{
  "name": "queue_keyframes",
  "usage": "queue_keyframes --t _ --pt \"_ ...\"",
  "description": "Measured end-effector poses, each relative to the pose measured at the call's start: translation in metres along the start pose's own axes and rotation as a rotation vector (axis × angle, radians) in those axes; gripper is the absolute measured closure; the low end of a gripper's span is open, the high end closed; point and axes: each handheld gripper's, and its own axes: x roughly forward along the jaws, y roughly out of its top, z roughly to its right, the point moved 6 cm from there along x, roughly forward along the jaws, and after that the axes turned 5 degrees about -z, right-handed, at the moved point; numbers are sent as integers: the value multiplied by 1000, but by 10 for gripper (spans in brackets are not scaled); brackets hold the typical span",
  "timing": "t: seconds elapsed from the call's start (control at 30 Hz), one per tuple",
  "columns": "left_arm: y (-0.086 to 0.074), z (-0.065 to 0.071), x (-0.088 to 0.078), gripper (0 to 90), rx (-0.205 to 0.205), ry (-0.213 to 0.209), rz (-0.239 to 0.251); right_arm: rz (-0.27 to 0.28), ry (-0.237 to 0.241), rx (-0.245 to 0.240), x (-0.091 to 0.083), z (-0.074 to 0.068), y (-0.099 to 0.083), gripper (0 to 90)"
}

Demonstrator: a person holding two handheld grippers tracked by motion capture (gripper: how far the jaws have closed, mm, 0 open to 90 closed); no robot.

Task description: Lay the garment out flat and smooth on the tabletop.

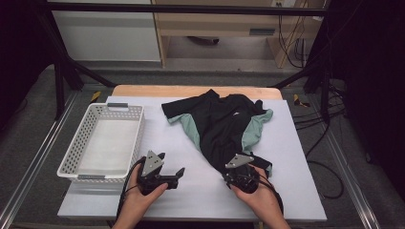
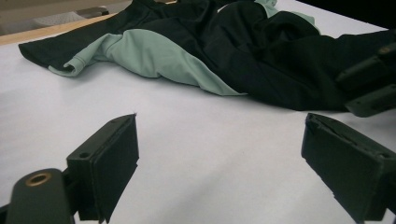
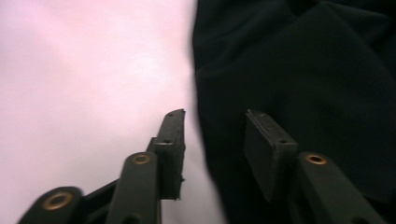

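A black shirt with pale green panels (image 1: 224,119) lies crumpled on the white sheet, right of the middle. My right gripper (image 1: 235,165) is at the shirt's near hem. In the right gripper view its jaws (image 3: 215,116) stand partly apart, astride the edge of the black cloth (image 3: 303,70), and the pads do not press it. My left gripper (image 1: 173,163) rests open on bare sheet left of the shirt. In the left gripper view its wide jaws (image 2: 219,140) have nothing between them, and the shirt (image 2: 261,60) lies beyond with the right gripper (image 2: 369,88) at its edge.
A white perforated basket (image 1: 76,148) stands at the left of the table, nothing inside it. The white sheet (image 1: 286,191) covers a wooden tabletop (image 1: 191,90). Black frame posts and cables stand around the table's sides.
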Motion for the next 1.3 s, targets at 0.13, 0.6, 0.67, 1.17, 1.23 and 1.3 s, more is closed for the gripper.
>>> queue_keyframes --t 0.13,0.6,0.67,1.17,1.23,1.3 --pt "0 1 2 117 -2 -5 -7 -24 -41 37 12 14 3 417" --pt "-1 -9 -1 134 -30 27 -8 -15 38 13 14 2 18 868" --pt "-1 -11 -2 136 -38 34 -7 -4 91 6 12 -12 23 868" --pt "-5 -8 4 141 -37 31 -39 144 62 210 -16 42 17 866" --pt "-4 -7 4 141 -21 29 -41 121 29 254 -13 59 9 867" --pt "-3 -7 4 141 -11 31 -41 88 -3 277 -7 71 1 867"
